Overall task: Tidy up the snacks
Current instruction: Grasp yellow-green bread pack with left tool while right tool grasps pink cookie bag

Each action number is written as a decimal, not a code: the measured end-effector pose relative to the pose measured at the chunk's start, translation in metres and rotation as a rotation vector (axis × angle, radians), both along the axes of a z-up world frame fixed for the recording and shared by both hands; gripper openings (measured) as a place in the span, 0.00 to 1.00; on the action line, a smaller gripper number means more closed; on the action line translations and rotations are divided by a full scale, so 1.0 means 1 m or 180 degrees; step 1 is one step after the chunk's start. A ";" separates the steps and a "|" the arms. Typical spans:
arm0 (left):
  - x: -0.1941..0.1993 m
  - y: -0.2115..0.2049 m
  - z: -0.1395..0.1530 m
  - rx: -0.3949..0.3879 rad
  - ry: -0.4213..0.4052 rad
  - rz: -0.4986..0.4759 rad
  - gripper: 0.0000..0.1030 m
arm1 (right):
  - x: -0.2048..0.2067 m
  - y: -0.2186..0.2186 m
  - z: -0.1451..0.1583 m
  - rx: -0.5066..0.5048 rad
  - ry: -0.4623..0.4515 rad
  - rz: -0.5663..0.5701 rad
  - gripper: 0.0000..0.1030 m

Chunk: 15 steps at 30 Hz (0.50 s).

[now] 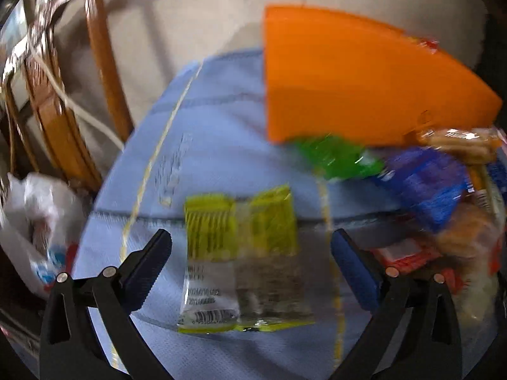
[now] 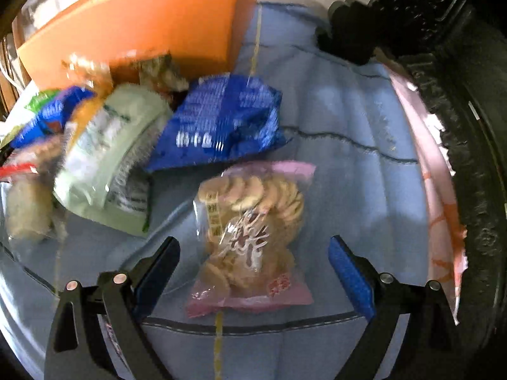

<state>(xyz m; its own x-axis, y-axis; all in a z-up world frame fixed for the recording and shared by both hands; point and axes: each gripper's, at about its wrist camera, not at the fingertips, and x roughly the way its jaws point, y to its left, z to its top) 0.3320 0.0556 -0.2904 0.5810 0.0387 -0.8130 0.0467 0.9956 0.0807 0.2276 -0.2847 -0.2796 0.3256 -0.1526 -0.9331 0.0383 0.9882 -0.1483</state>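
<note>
Snacks lie scattered over a pale blue quilted cloth [image 1: 221, 126] that covers the surface, and an orange box [image 1: 348, 79] stands at the back of it, likely the place they are meant to go. We hold the left tool [image 1: 252, 253] tilted down over a yellow-and-clear packet [image 1: 240, 259], which lies flat and alone on the cloth. Its jaws stand wide, one on each side of the packet and clear of it, so nothing is gripped yet. We hold the right tool [image 2: 253, 256] the same way over a pink-edged bag of round biscuits [image 2: 250, 237], jaws spread about as far as they go, straddling the bag without touching it.

Behind the biscuit bag lie a blue crinkled bag [image 2: 221, 123] and a pale green pouch [image 2: 107, 164], piled with other wrappers against the foot of the box. In the left view a green packet [image 1: 336, 158] lies just below the box's near corner.

We judge that both tools are picking the outlying, separate packets first because those can be straddled cleanly, while the heap by the box would need untangling. Both views are blurred, so we cannot read the labels.
</note>
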 end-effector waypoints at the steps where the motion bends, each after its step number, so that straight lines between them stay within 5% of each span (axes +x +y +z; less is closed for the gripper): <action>1: 0.001 0.002 -0.004 -0.0050 0.0067 0.0022 0.96 | -0.002 0.000 -0.008 0.0058 0.0104 -0.0004 0.92; 2: 0.000 0.004 -0.006 -0.0108 0.0095 0.0030 0.94 | -0.004 -0.003 -0.008 0.0151 0.0044 -0.0063 0.91; 4: -0.004 0.001 -0.004 -0.0149 0.0038 -0.0093 0.74 | -0.008 -0.017 -0.016 0.0564 0.0063 -0.0336 0.93; 5: -0.010 -0.007 -0.002 -0.0072 -0.0035 -0.0255 0.60 | -0.008 -0.014 -0.018 0.0527 0.0096 -0.0316 0.93; 7: -0.018 -0.017 -0.001 0.0100 -0.0123 -0.0365 0.57 | -0.008 -0.009 -0.019 0.0475 0.0139 -0.0370 0.94; 9: -0.019 -0.014 -0.001 -0.0004 -0.0110 -0.0321 0.56 | -0.004 -0.007 -0.019 0.0489 0.0208 -0.0379 0.92; 11: -0.022 -0.011 0.000 -0.0066 -0.0104 -0.0285 0.56 | -0.004 -0.006 -0.016 0.0478 0.0152 -0.0350 0.68; 15: -0.034 -0.010 -0.001 -0.0081 -0.0107 -0.0269 0.56 | -0.005 0.007 -0.006 0.0401 0.0018 -0.0212 0.45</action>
<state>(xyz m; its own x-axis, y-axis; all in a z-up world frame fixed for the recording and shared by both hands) 0.2985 0.0454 -0.2912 0.6082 -0.0319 -0.7931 0.1281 0.9900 0.0585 0.2223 -0.2781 -0.2854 0.3132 -0.0552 -0.9481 0.1040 0.9943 -0.0236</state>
